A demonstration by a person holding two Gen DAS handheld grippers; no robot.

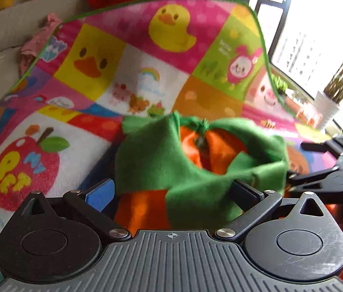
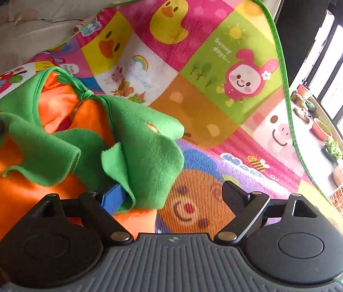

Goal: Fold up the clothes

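Left gripper [image 1: 171, 189]: we straddle the green-collared orange garment [image 1: 195, 168] low centre, grip unclear | right gripper [image 2: 173, 196]: we gape wide, collar edge draped on the blue pad | play mat [image 2: 195, 92] beneath.

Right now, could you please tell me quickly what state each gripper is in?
Left gripper: jaws spread, the green-and-orange garment lies between them; a grip cannot be told.
Right gripper: open, holding nothing; the garment's green edge drapes over one finger.
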